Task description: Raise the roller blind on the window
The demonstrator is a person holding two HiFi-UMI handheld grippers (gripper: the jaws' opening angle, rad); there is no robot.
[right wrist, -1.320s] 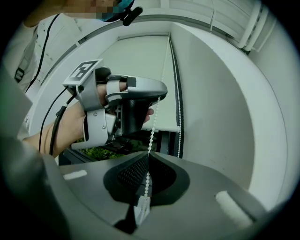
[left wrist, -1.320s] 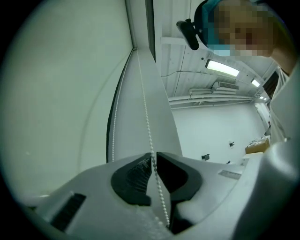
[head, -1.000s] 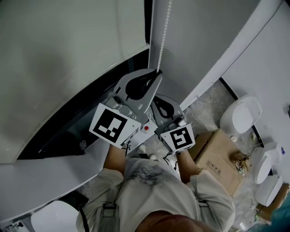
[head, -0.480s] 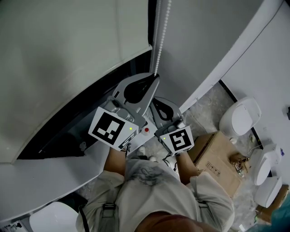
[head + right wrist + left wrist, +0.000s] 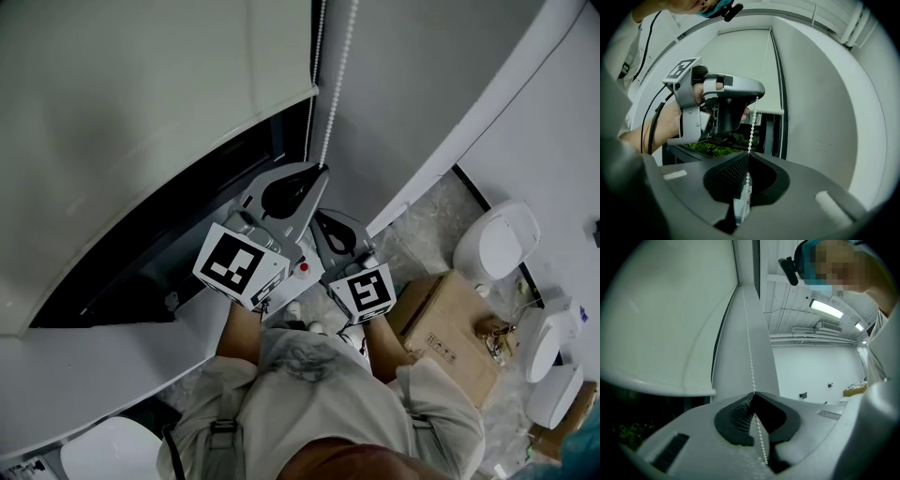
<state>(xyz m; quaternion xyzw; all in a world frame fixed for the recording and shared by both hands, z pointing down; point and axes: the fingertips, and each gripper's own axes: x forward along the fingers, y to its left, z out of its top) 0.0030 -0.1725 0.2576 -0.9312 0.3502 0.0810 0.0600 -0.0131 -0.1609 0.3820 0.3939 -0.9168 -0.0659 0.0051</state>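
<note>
The white roller blind [image 5: 141, 112] covers the upper window, and its bottom bar [image 5: 670, 387] hangs above a dark strip of glass. Down the blind's right side runs a white bead chain [image 5: 339, 66]. My left gripper [image 5: 322, 169] is shut on the bead chain [image 5: 749, 348], which passes between the closed tips of the left gripper [image 5: 753, 393]. Just below it, my right gripper [image 5: 316, 216] is shut on the same strand. In the right gripper view the bead chain [image 5: 751, 129] drops from the left gripper [image 5: 757, 96] into the closed tips of the right gripper [image 5: 748, 153].
The white window sill [image 5: 94, 366] runs along the lower left under the dark glass [image 5: 187, 216]. A cardboard box [image 5: 450, 328] and white ceramic fixtures [image 5: 497, 239] stand on the floor at right. Green plants [image 5: 710, 149] show outside the window.
Both grippers sit slightly lower along the chain in the head view, the right one clearly so. Their jaws stay closed on the chain.
</note>
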